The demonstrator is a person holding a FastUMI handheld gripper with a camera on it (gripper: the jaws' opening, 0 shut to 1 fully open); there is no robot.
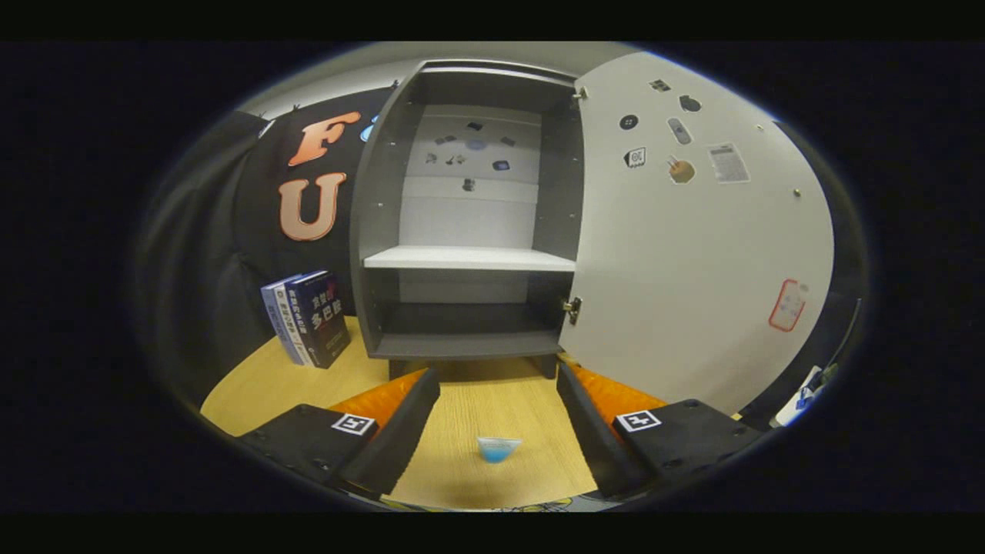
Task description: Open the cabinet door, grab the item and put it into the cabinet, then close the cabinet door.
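Fingers (499, 415) spread wide, holding nothing; one blue cup (498, 448) between them, one cabinet (469, 231) open, two books (308, 318).

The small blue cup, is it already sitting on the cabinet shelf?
No, the small blue cup sits on the wooden table between the open gripper fingers, and the cabinet shelf is bare.

The grey cabinet (469, 223) stands upright on the wooden table at twelve o'clock, its white door (692, 254) swung wide open toward two o'clock, stickers on its inner face. One white shelf (469, 258) crosses inside. A small blue cup (498, 448) sits at six o'clock.
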